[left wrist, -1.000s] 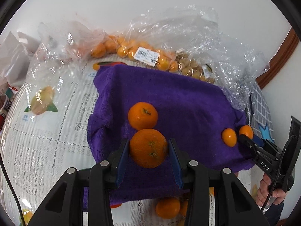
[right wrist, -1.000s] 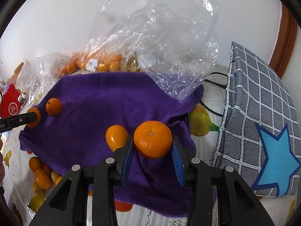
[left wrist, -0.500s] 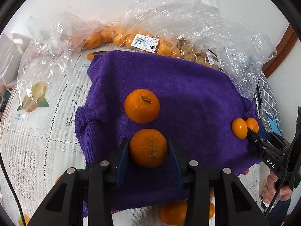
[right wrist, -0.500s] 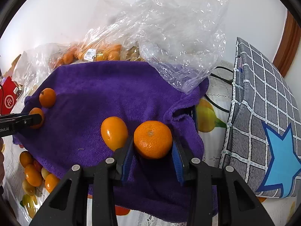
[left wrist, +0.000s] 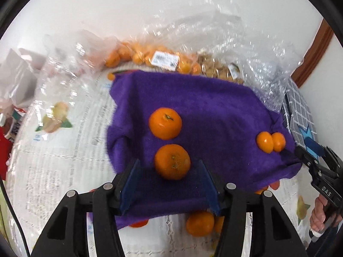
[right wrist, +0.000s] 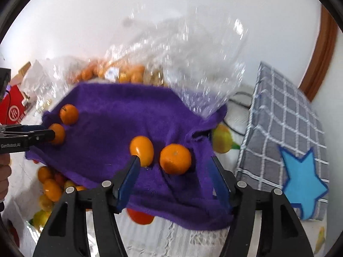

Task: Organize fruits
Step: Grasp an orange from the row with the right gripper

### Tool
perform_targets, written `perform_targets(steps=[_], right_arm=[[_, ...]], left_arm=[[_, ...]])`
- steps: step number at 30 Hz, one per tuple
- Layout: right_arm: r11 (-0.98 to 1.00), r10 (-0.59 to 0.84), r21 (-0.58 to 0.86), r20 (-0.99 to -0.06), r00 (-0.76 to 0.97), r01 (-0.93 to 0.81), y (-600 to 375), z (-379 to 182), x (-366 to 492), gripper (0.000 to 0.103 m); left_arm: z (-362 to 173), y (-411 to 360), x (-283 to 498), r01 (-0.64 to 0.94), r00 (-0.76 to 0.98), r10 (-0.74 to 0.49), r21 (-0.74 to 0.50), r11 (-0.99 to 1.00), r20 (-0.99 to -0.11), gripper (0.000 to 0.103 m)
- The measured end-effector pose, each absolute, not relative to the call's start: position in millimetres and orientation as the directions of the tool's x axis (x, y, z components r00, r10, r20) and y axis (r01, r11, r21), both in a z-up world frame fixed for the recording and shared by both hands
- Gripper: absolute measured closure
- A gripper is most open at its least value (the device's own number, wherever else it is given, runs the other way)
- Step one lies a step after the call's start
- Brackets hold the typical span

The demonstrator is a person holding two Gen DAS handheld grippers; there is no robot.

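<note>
Both grippers were letting go at once here. The left gripper had its jaws opening, and the mandarin sat between them on the purple towel, pads clear of it, just below a second mandarin. Same deal on the right: the right gripper had jaws opening around its own orange, no contact, with a smooth oval kumquat-looking fruit right beside it. Bags of more fruit sat behind the towel.
</note>
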State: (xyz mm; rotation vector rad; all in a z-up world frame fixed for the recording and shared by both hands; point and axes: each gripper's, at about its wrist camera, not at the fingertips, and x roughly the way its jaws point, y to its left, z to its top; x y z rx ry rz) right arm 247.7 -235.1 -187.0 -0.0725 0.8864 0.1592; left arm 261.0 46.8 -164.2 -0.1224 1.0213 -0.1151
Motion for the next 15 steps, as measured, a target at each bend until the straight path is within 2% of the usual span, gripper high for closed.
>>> perform_targets(steps=[7, 12, 15], right_arm=[[0.988, 0.118, 0.015, -0.718, 0.686, -0.154, -216.7, -158.8, 207.4, 0.039], [0.97, 0.225, 0.11, -0.749, 0.623, -0.218, -190.7, -173.3, 192.8, 0.053], [0.96, 0.245, 0.109, -0.77, 0.589, -0.257, -171.1, -190.3, 186.1, 0.059]], left_arm=[[-144.5, 69.8, 226.8, 0.013, 0.579, -0.128, -0.148, 0.989, -0.806, 0.049], [-146.7, 94.5, 199.6, -0.006, 0.579, -0.143, -0.179, 0.984, -0.803, 0.049], [-153.5, 108.7, 189.1, -0.021, 0.564, -0.146, -0.191, 0.981, -0.813, 0.049]])
